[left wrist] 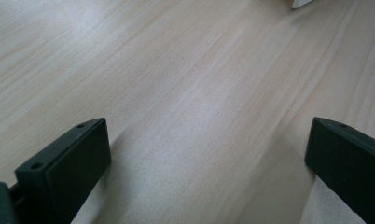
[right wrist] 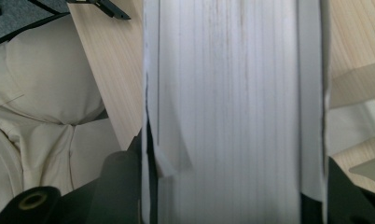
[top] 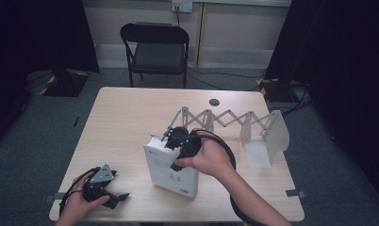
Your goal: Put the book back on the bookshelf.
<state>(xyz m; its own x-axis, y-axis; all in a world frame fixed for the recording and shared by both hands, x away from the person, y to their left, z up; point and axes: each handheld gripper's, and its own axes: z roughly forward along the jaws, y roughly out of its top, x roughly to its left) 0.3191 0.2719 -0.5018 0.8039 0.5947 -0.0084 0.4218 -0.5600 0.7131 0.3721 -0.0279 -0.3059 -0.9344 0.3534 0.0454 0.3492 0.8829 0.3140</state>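
A thick white book stands upright on the wooden table, near its front middle. My right gripper comes down on the book's top edge and is shut on it. In the right gripper view the book's page edges run up between the two black jaws, one pressed against each cover, around my right gripper. My left gripper rests low at the table's front left corner, open. In the left gripper view my left gripper has its jaws wide apart over bare wood.
A white accordion book rack stretches across the table's right side and ends in a rounded plate. A small dark disc lies near the far edge. A black folding chair stands behind the table.
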